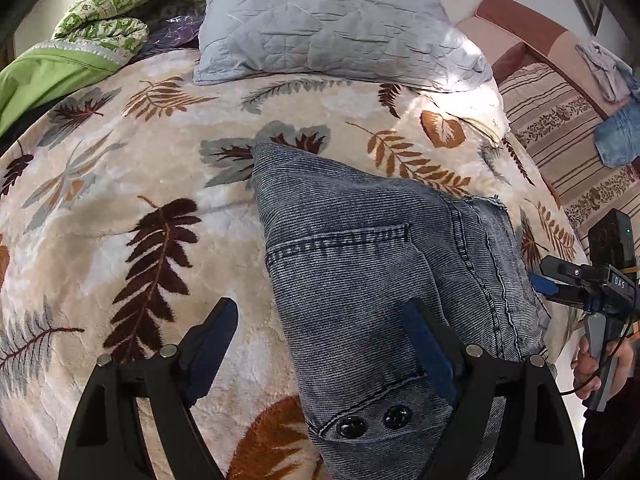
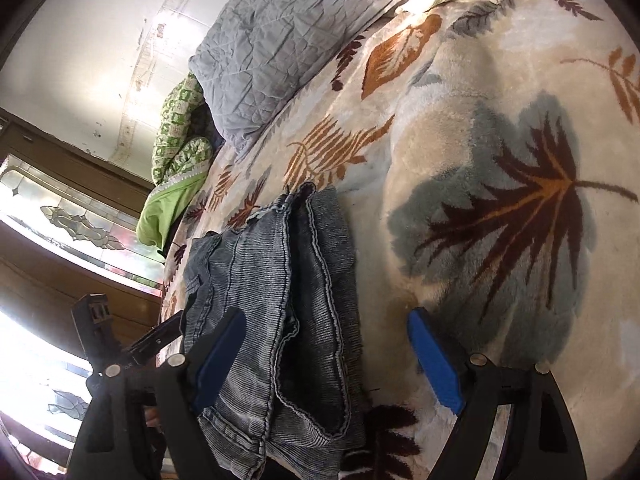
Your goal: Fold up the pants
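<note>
The pants (image 1: 384, 264) are blue-grey ribbed denim, folded into a compact stack on the leaf-patterned blanket (image 1: 132, 184). Two dark snaps show near the waistband at the bottom of the left wrist view. My left gripper (image 1: 324, 332) is open and empty, hovering over the stack's near left edge. In the right wrist view the folded pants (image 2: 280, 300) lie with their layered hems facing me. My right gripper (image 2: 328, 344) is open and empty, straddling the stack's edge. It also shows in the left wrist view (image 1: 600, 280), at the pants' right side.
A grey quilted pillow (image 1: 320, 20) lies at the bed's far end. A green patterned quilt (image 1: 108, 12) is bunched at the far left. A striped couch (image 1: 568, 136) with loose clothes stands to the right. A wooden cabinet with glass panes (image 2: 60, 216) stands beyond the bed.
</note>
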The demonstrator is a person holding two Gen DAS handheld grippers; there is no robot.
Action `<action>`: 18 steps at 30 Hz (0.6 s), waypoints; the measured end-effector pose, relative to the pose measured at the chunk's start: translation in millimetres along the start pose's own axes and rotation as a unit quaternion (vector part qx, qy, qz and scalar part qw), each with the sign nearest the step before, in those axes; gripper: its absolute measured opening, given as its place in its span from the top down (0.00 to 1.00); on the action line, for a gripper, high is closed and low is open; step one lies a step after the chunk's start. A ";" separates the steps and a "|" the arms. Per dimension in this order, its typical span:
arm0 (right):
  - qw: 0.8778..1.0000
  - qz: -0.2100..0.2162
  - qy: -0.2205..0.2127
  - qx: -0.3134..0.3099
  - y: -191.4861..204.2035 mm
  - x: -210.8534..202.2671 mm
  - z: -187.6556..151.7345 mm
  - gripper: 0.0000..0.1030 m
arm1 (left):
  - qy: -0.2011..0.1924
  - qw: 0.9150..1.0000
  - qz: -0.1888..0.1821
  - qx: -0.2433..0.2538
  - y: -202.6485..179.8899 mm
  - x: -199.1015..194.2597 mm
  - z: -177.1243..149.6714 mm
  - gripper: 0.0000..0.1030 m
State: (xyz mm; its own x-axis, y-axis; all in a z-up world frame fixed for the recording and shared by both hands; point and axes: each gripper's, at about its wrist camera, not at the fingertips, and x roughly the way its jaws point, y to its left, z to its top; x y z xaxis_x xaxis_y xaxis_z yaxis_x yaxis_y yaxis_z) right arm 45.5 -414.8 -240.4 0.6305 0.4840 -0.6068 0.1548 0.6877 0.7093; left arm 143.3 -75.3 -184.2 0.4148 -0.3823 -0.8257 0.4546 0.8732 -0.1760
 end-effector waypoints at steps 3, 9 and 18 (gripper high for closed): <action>1.000 -0.005 0.000 -0.007 3.9 1.6 -1.0 0.16 | -0.006 1.000 0.016 0.012 -5.9 -1.5 1.1 0.17; 1.000 -0.015 0.000 -0.015 7.7 3.6 -2.1 0.15 | -0.015 0.999 0.040 0.032 -16.2 -6.8 2.3 0.17; 1.000 -0.017 0.012 -0.021 18.9 9.2 -6.6 0.15 | -0.019 0.997 0.052 0.047 -24.0 -7.2 2.1 0.17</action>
State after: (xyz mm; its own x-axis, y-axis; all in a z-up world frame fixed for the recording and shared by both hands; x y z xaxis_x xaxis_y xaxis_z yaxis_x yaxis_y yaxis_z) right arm 49.3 -393.9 -234.9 0.6065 0.4724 -0.6395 0.1433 0.7262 0.6723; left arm 131.1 -94.2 -172.9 0.4927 -0.3030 -0.8157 0.4782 0.8775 -0.0371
